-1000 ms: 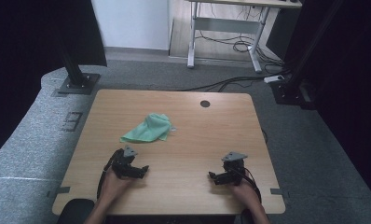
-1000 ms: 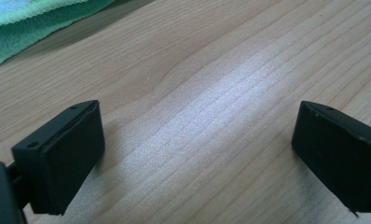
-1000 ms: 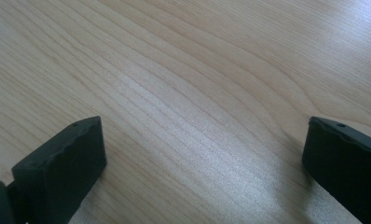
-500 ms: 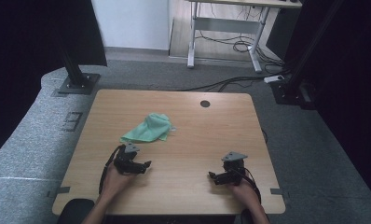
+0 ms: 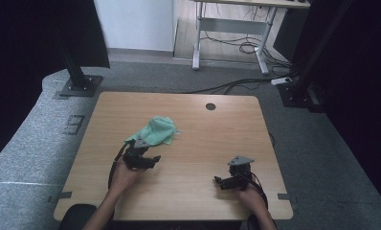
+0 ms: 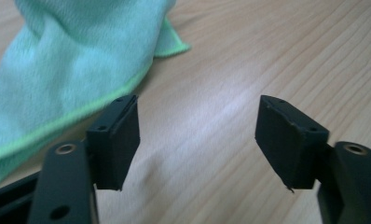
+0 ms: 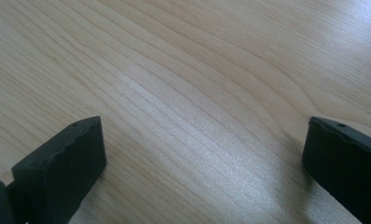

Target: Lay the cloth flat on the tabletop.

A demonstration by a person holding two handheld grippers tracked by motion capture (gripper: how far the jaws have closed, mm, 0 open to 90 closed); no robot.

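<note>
High view gives me the whole counter [image 5: 193, 191]: my left claw [image 5: 148, 160] sits just near of the crumpled green cloth [image 5: 156, 130], left of centre, and my right claw [image 5: 225, 182] rests well apart at the near right. Left gripper view adds the cloth's brighter green hem [image 6: 81, 114], its far part cut off, jaws spread wide. Right gripper view shows wide jaws over bare wood.
</note>
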